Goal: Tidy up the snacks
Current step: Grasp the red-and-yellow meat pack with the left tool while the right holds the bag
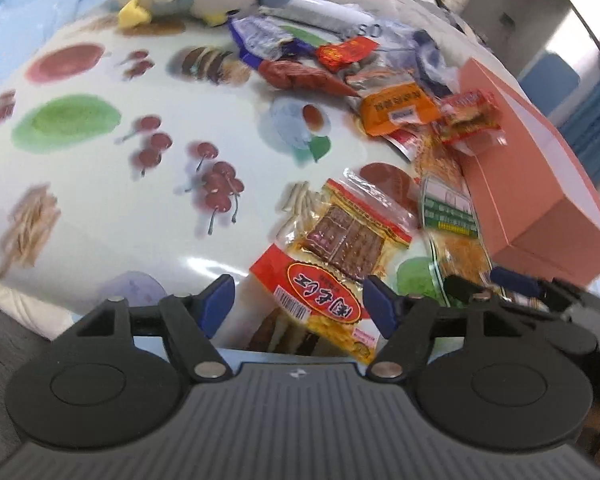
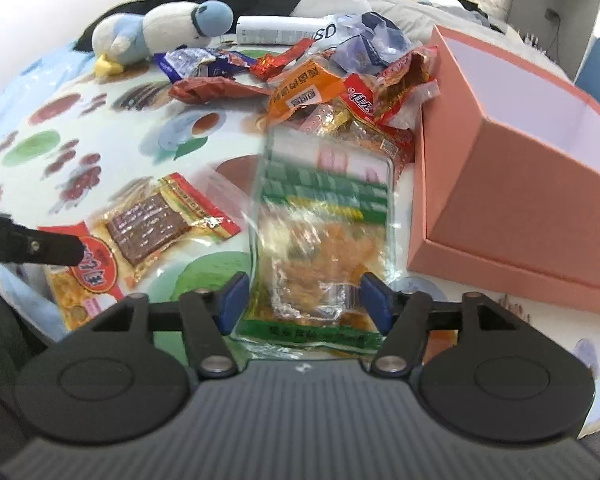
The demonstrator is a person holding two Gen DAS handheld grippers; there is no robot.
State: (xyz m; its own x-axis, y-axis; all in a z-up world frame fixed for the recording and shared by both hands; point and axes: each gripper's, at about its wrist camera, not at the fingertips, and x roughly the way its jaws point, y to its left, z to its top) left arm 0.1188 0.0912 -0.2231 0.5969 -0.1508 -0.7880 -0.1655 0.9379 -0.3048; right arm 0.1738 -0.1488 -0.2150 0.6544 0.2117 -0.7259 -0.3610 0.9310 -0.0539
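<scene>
A red and yellow snack pack (image 1: 332,264) lies on the patterned tablecloth, its near end between the open fingers of my left gripper (image 1: 300,304). It also shows in the right wrist view (image 2: 140,232). My right gripper (image 2: 302,302) is open around the near end of a clear green-labelled snack bag (image 2: 324,232), which looks blurred; that bag also shows in the left wrist view (image 1: 452,216). An open pink box (image 2: 512,168) stands right of the bag, also seen in the left wrist view (image 1: 540,176). A pile of mixed snack packets (image 2: 320,76) lies behind.
A plush penguin (image 2: 160,32) lies at the table's far edge, with a white tube (image 2: 280,30) next to it. The left gripper's finger (image 2: 32,246) reaches in from the left of the right wrist view. The tablecloth's (image 1: 120,160) left part carries only printed fruit.
</scene>
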